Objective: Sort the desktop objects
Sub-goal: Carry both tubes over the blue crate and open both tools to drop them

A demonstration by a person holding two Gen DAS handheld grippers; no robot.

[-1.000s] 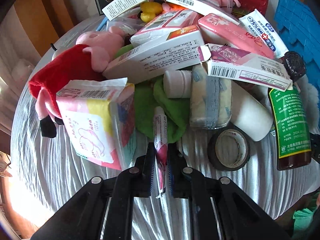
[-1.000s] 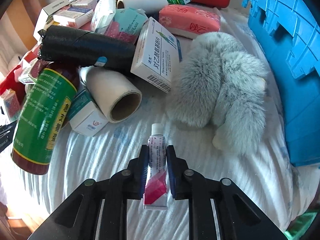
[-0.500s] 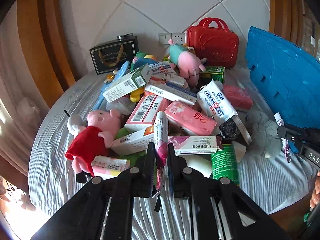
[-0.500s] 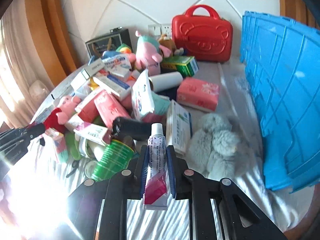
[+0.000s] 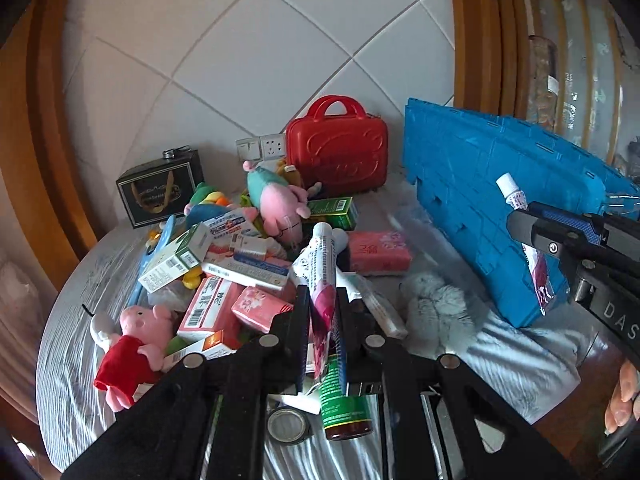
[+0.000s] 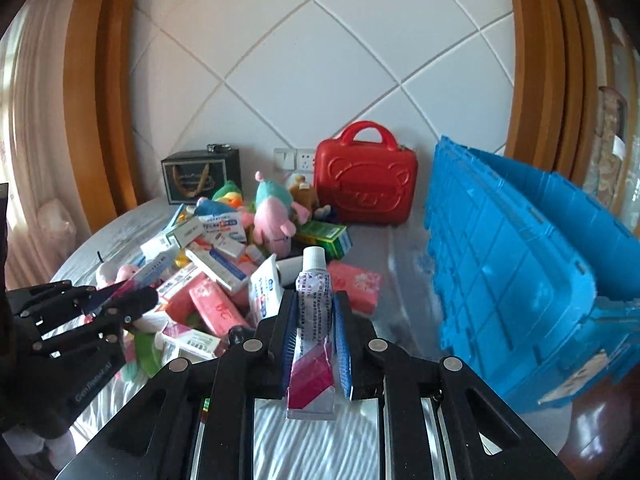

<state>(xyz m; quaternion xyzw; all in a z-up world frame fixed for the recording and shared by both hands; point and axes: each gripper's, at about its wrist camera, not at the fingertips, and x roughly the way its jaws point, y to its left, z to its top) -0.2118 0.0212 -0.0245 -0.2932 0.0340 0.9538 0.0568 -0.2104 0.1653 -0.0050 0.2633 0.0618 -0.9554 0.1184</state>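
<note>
both claws raised above the bench [image 5: 64, 320], each pinching one tube, so two items travel in a single trip, presumably. left claw [image 5: 322, 312] is pressed onto a white-and-pink tube [image 5: 320, 276], cap end forward and leaning a little left, fingers gripping the lower pink part near the crimp; printed text runs along it but is too small to read. right claw [image 6: 312, 332] is pressed onto a white-capped ointment tube [image 6: 314, 312], upright between the blue pads, crimped magenta-and-silver end hanging out behind the grip (holding at mid-body likely keeps the soft tube from folding). its label is fine print, unreadable. in the left view the right claw sits beside the blue crate [image 5: 480, 200], which stands at the right edge of the bench with its ribbed wall toward us; judged the likely drop point, though its interior is not visible. the unsorted pile [image 6: 224, 264] of medicine boxes, tissue packs and plush toys lies mid-bench, well apart from the crate. legible writing: "das" on the right claw body in the left view; barcodes on several boxes. red case [image 6: 366, 184] stands against the wall.
</note>
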